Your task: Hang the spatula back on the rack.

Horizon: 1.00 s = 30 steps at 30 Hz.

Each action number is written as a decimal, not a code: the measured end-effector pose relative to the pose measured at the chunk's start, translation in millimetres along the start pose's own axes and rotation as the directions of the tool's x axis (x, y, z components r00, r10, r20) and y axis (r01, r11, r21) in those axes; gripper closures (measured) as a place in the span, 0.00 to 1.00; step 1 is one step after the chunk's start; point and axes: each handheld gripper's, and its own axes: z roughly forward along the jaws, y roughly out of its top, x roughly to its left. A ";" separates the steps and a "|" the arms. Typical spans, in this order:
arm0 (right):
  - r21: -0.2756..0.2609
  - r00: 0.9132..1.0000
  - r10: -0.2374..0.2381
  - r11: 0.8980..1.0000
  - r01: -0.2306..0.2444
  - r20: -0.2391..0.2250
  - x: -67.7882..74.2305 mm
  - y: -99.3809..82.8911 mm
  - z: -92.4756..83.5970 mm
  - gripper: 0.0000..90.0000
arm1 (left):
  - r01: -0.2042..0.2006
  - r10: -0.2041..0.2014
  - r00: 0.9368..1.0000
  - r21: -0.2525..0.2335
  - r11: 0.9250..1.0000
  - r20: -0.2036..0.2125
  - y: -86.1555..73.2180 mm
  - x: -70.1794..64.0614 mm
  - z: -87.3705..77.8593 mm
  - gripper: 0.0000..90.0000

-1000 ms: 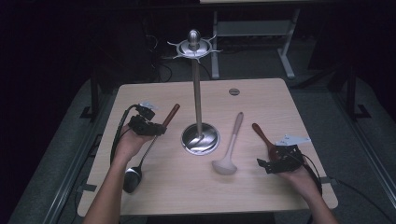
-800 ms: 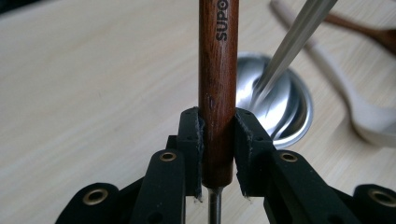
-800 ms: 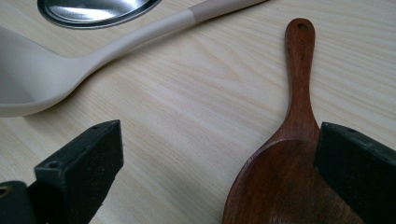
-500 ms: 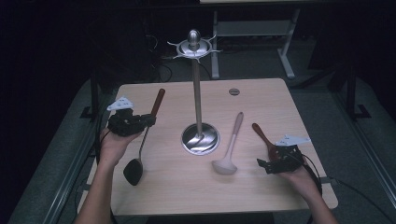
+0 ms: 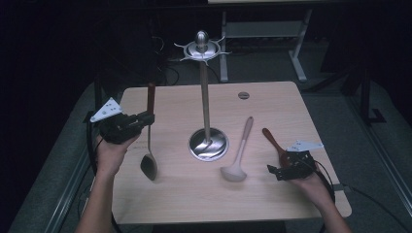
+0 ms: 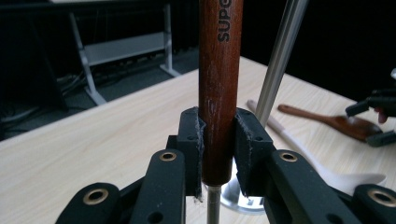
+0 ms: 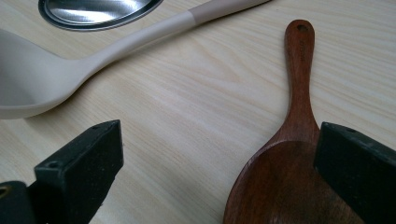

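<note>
A dim lab: one bare wooden table (image 5: 272, 102), metal frame legs (image 5: 296, 53) and loose cables (image 5: 167, 73) behind.

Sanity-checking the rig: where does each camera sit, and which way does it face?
High view: above the person's side of the table, facing forward and down; both forearms, left gripper and right gripper show.
Left gripper view: rides the left gripper, looking level across the table; its jaws clamp the ladle handle upright.
Right gripper view: rides the right gripper, low over the table, jaws open around the wooden spoon.
Shared: all three show the stand and the beige ladle.
</note>
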 end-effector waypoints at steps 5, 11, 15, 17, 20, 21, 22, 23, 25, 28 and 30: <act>-0.004 1.000 0.003 1.000 -0.003 -0.001 -0.2 0.1 -0.2 0.01 | 0.005 -0.004 1.000 -0.040 0.999 0.015 3.7 -4.9 -1.9 0.82; -0.012 1.000 0.013 1.000 -0.013 -0.006 0.1 0.8 -1.2 0.01 | 0.014 -0.012 0.999 -0.062 0.998 0.033 8.9 -13.4 -1.6 0.82; -0.026 1.000 0.019 0.999 -0.019 -0.009 0.4 2.0 -2.5 0.01 | 0.013 -0.010 0.999 -0.064 0.998 0.050 11.2 -18.2 -0.1 0.82; -0.028 1.000 0.024 0.999 -0.024 -0.011 0.7 2.5 -3.2 0.01 | 0.017 -0.013 0.998 -0.067 0.998 0.055 12.1 -20.5 0.6 0.82; -0.028 1.000 0.026 0.999 -0.026 -0.014 0.8 3.0 -4.0 0.01 | 0.023 -0.018 0.998 -0.068 0.997 0.067 13.6 -24.2 2.1 0.82; -0.029 1.000 0.027 0.999 -0.027 -0.017 0.9 3.2 -4.1 0.01 | 0.028 -0.023 0.997 -0.071 0.997 0.073 14.5 -26.1 3.0 0.82; -0.030 0.999 0.030 0.999 -0.030 -0.019 1.1 3.4 -4.3 0.01 | 0.029 -0.023 0.997 -0.072 0.997 0.077 15.0 -27.3 3.7 0.82; -0.030 0.999 0.029 0.999 -0.030 -0.019 1.3 3.5 -4.4 0.01 | 0.030 -0.024 0.997 -0.073 0.997 0.078 15.7 -28.7 4.6 0.82; -0.032 0.999 0.028 0.999 -0.029 -0.020 1.3 3.7 -4.6 0.01 | 0.033 -0.026 0.996 -0.075 0.997 0.082 17.1 -31.9 6.2 0.82; -0.034 0.999 0.029 0.999 -0.030 -0.023 1.3 4.3 -5.4 0.01 | 0.031 -0.025 0.996 -0.081 0.996 0.083 19.6 -38.6 8.8 0.82; -0.037 0.999 0.031 0.999 -0.032 -0.024 1.7 4.9 -6.1 0.01 | 0.034 -0.027 0.996 -0.082 0.996 0.085 20.7 -42.1 10.0 0.82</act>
